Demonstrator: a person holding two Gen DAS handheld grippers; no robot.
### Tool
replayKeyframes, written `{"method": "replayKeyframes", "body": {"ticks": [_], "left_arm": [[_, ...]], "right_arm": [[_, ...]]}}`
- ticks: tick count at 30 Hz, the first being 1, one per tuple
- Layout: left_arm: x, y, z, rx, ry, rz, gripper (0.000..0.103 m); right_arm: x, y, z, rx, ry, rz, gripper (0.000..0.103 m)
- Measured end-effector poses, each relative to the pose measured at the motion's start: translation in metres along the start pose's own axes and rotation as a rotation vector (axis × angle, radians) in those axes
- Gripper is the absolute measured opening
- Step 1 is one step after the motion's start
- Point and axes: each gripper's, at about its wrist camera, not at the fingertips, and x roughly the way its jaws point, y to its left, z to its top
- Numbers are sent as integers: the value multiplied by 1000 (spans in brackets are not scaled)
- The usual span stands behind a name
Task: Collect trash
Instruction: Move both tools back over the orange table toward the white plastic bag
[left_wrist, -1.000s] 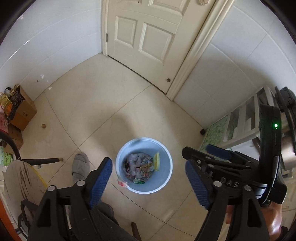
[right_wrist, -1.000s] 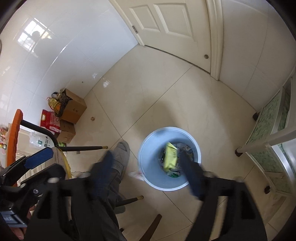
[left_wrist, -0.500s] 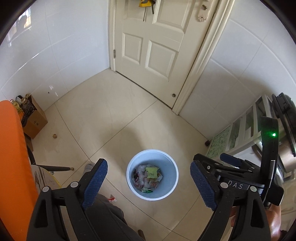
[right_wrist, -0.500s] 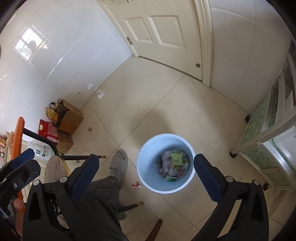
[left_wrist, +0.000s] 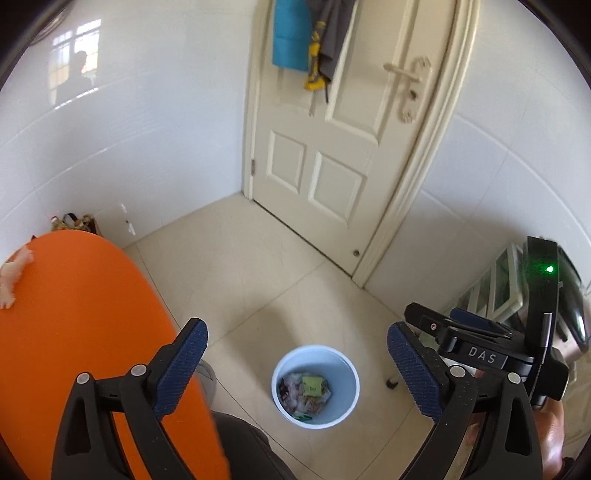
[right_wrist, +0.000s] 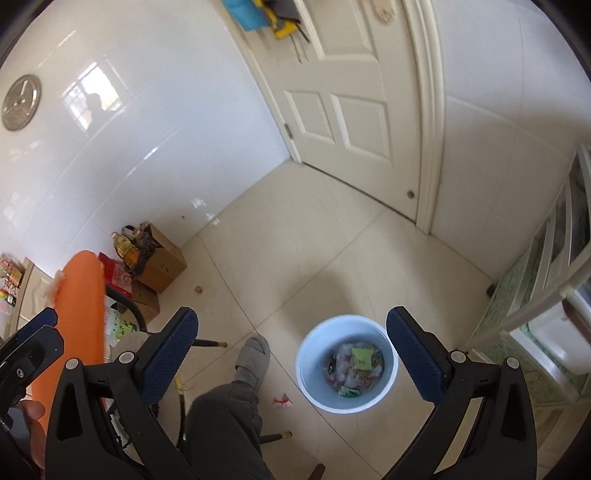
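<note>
A pale blue bin (left_wrist: 345, 373) (right_wrist: 306, 354) stands on the tiled floor, holding several wrappers with a yellow-green packet (left_wrist: 312, 384) (right_wrist: 361, 357) on top. My left gripper (left_wrist: 297, 332) hangs high above the bin, its jaws opening, with nothing between them. My right gripper (right_wrist: 291, 321) is open wide and empty, also well above the bin. A small red and white wrapper (right_wrist: 282, 400) lies on the floor just left of the bin. On the orange table (left_wrist: 74, 332) (right_wrist: 81, 314) at the left lies a crumpled pinkish scrap (left_wrist: 11, 273).
A person's dark trouser leg and grey slipper (right_wrist: 253, 356) reach toward the bin. Cardboard boxes with bottles (right_wrist: 162, 264) sit against the left wall. A white shelf unit (right_wrist: 546, 295) stands at the right. A shut cream door (left_wrist: 332, 147) is beyond.
Both grippers have risen and tilted up, so the bin looks smaller and lower. The orange table has come into the left wrist view. The yellow-green packet dropped from between the right jaws, which widened.
</note>
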Motion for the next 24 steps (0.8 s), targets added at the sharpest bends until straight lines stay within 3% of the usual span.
{"method": "replayKeyframes", "body": {"ticks": [12, 16, 24], "left_arm": [[-165, 89, -52, -161, -221, 152, 102], [-226, 122, -84, -213, -272, 230, 102], [-316, 153, -148, -341, -347, 410, 102]], "right_arm": [[-47, 154, 19, -206, -115, 148, 103], [-58, 213, 17, -275, -142, 212, 103], [-62, 320, 3, -407, -146, 300, 103]]}}
